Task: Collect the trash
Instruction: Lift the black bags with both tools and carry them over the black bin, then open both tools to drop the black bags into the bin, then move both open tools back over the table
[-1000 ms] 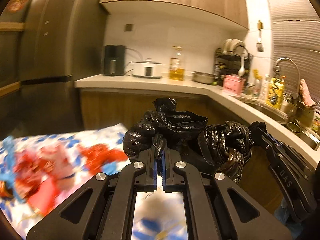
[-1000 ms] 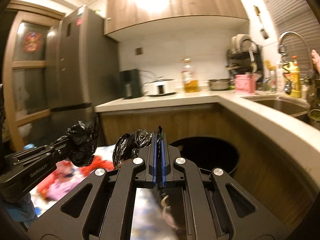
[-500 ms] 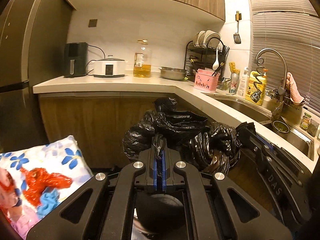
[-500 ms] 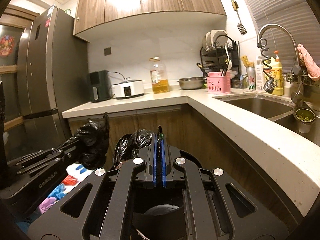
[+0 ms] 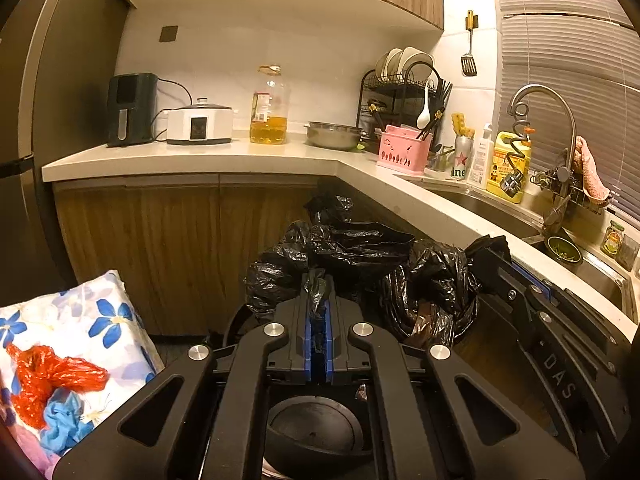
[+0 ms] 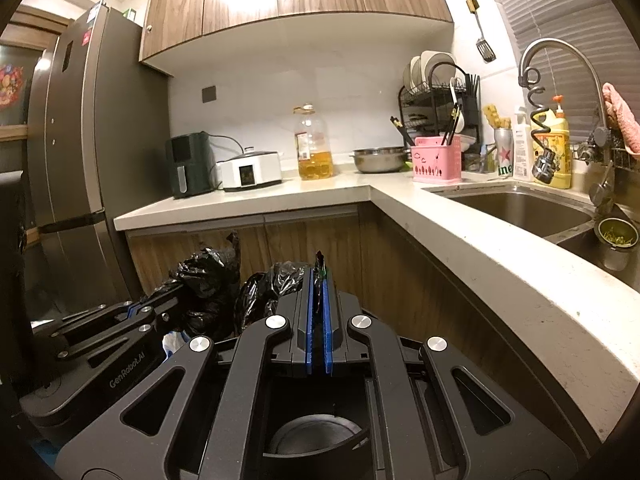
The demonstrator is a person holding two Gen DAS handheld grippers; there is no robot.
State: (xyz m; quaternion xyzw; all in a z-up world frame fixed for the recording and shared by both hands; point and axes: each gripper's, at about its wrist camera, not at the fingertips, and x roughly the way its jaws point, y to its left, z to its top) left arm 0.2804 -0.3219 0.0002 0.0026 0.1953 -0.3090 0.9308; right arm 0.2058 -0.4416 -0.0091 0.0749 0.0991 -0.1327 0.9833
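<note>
Nearest in both wrist views is a round black bin, seen down between the gripper arms, with the black trash bag held above it. The left gripper is clamped shut on a twisted pinch of the bag's rim, and the right gripper is likewise closed on another bunch of the same film, so the bag hangs stretched between the two.

The bag is thin, crinkly plastic, glossy black and heavily creased, gathered into puffy folds at each pinch. It should be soft and limp with no shape of its own, and slick enough to slide out of a light grip. How much it weighs cannot be told, since its lower part is hidden behind the grippers. The bunched rim looks the right place to hold, as a thick gather is less likely to tear than a single layer.

To the near left lies a flowered cloth with a crumpled red bag on it. Farther off, the pale worktop runs along the wall and turns right toward the sink
</note>
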